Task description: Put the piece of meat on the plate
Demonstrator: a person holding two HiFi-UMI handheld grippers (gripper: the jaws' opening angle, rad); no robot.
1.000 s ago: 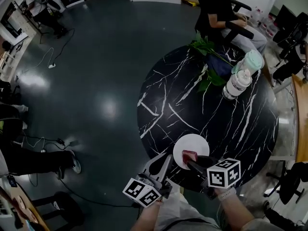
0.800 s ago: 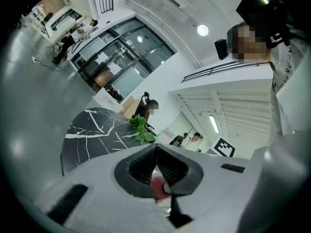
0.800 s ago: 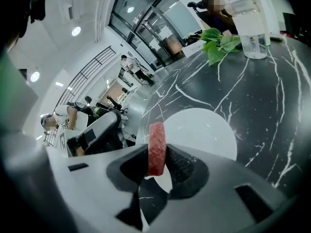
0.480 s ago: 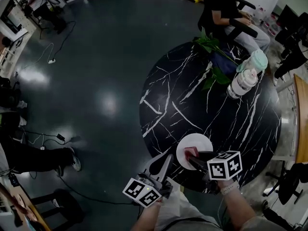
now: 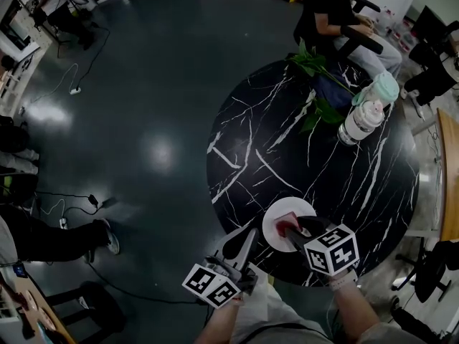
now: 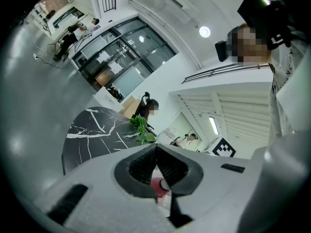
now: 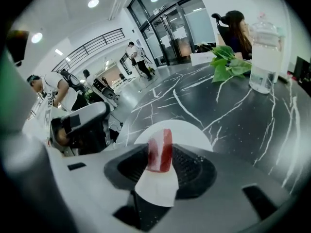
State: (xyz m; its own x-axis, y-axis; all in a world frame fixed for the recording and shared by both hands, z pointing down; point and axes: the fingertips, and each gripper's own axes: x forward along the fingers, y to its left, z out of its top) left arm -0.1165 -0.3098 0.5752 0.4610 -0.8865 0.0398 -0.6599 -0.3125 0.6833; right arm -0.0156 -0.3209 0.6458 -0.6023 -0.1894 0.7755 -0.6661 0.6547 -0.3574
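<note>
Freeing the piece of meat onto the white plate, the right gripper has just been opening its jaws around it; the left gripper idles closed, empty.

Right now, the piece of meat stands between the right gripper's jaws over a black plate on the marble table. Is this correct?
Not quite: the plate is white, not black, as the right gripper view shows. The rest holds: the piece of meat stands between the jaws of the right gripper, which have just been opening, over that plate on the marble table.
</note>
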